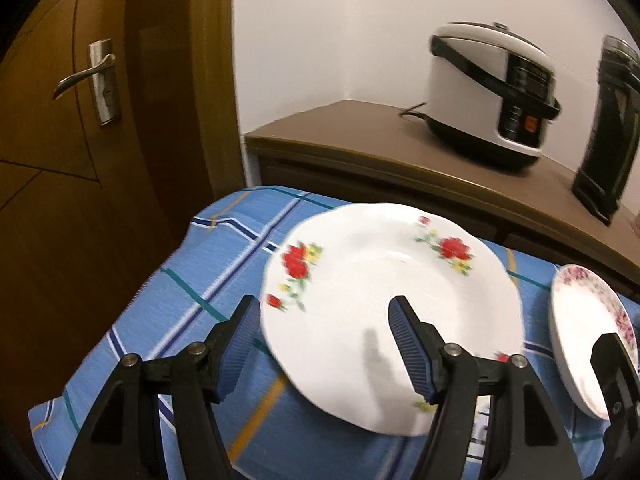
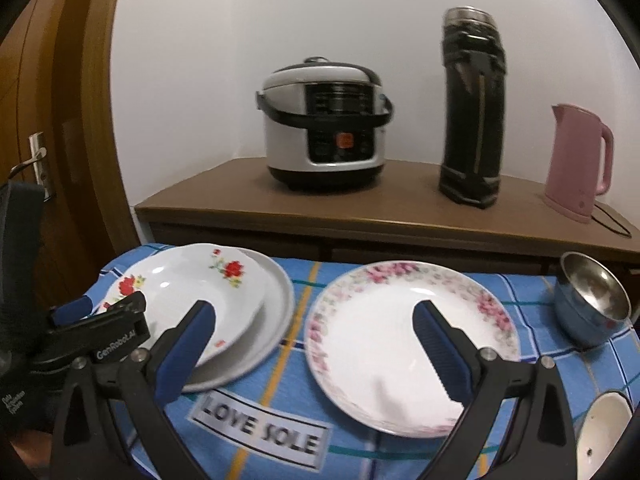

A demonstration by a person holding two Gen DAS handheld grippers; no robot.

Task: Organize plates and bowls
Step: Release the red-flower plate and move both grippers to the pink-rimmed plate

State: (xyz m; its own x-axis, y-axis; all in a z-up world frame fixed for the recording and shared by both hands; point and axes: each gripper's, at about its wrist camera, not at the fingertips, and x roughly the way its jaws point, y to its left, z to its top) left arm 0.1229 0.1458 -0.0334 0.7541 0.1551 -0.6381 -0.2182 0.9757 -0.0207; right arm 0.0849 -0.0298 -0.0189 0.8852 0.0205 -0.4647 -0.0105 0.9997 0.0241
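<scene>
Red-flower plate [image 2: 188, 296]: white, deep, seen resting inside a plain grey plate [image 2: 276, 304] at the left of the blue checked cloth [image 2: 296, 360].

Left gripper [image 1: 324, 340]: fingers spread, nothing grasped; the red-flower plate's near left rim lies between the blue pads [image 1: 240, 344], one outside the rim and one over the plate's well. Whether either pad touches the plate cannot be told.

Pink-flower plate [image 2: 412, 344]: set on the cloth just right of the stacked pair, apart from them.

Right gripper [image 2: 316, 356]: fingers released, held over the pink-flower plate's near left part; contact cannot be told.

Steel bowl [image 2: 592, 300]: tilted, at the cloth's right edge.

White bowl [image 2: 600, 436]: partly seen at lower right.

Cabinet [image 2: 360, 208] behind: rice cooker [image 2: 324, 124], black flask [image 2: 472, 112], pink kettle [image 2: 576, 160].

Door [image 1: 60, 120]: at left.
</scene>
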